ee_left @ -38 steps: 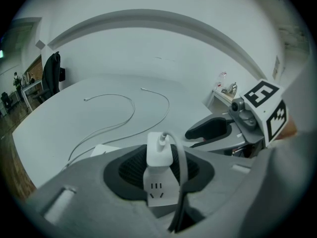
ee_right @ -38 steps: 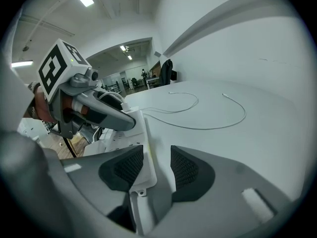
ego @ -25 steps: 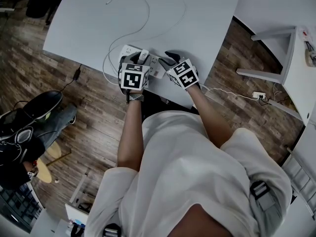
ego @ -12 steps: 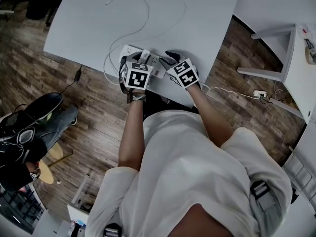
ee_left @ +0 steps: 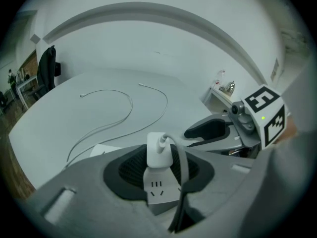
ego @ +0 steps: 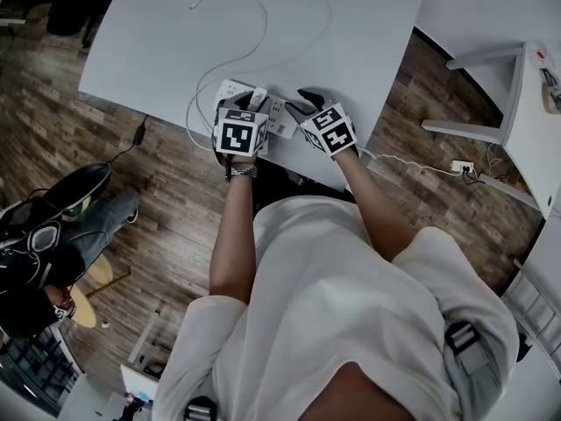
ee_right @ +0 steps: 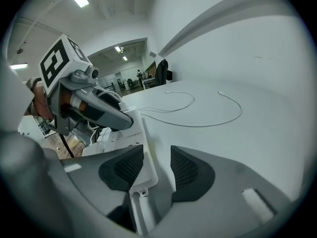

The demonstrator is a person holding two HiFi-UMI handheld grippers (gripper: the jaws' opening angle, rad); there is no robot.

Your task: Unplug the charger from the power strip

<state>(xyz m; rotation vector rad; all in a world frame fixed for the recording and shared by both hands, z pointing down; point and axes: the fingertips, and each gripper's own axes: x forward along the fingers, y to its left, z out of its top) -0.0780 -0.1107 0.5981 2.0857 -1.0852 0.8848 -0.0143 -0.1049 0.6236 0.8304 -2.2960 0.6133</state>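
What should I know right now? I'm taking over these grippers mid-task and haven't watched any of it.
Left gripper: shut on the charger, which looks still plugged into the power strip on the table.
Right gripper: open, its jaws have just been opening; the strip's end lies between them, not clamped.
Done: charger gripped.
Left: probably steady the strip, then pull the charger straight out.

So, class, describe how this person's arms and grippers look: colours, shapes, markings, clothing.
The left gripper and right gripper each have a grey body, black ribbed pads and a cube of black-and-white square markers. The person wears a white short-sleeved shirt and a left wristband.
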